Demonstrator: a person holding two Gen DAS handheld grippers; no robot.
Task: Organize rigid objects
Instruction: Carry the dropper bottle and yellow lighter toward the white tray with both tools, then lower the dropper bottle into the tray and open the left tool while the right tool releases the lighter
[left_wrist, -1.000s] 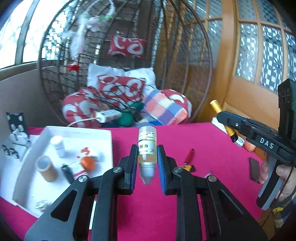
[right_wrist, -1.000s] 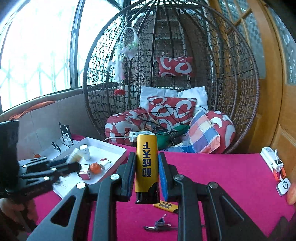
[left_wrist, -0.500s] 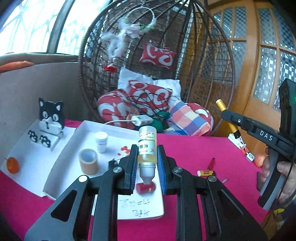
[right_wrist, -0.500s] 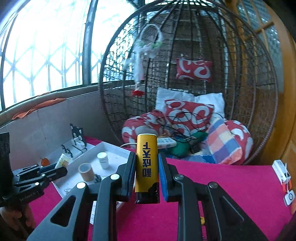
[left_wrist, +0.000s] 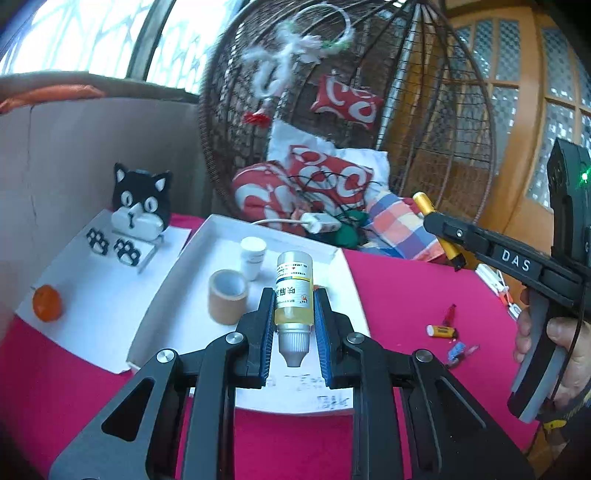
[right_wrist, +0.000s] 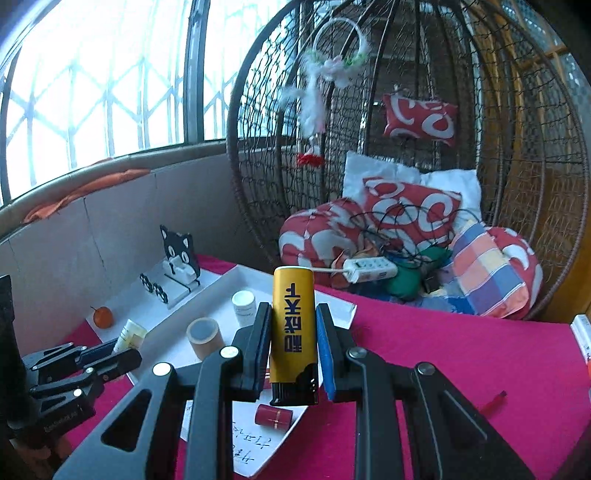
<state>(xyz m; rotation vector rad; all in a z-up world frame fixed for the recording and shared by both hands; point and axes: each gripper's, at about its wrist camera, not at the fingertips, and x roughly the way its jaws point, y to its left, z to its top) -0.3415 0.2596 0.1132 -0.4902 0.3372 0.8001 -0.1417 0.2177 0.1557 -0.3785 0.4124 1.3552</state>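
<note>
Gripping labelled bottle | right claw: "DAS" | yellow lighter

A yellow liquid and a white label with dark print are shown by the small bottle, clamped between the blue pads of the black left gripper. A yellow body with dark blue characters and a black base is shown by the lighter in the right gripper. Ahead of both, the bench is covered in magenta cloth, and a white tray is seen with a tan tape roll. Left of the tray, a black-and-white cat stand and an orange ball are set on white.
</note>
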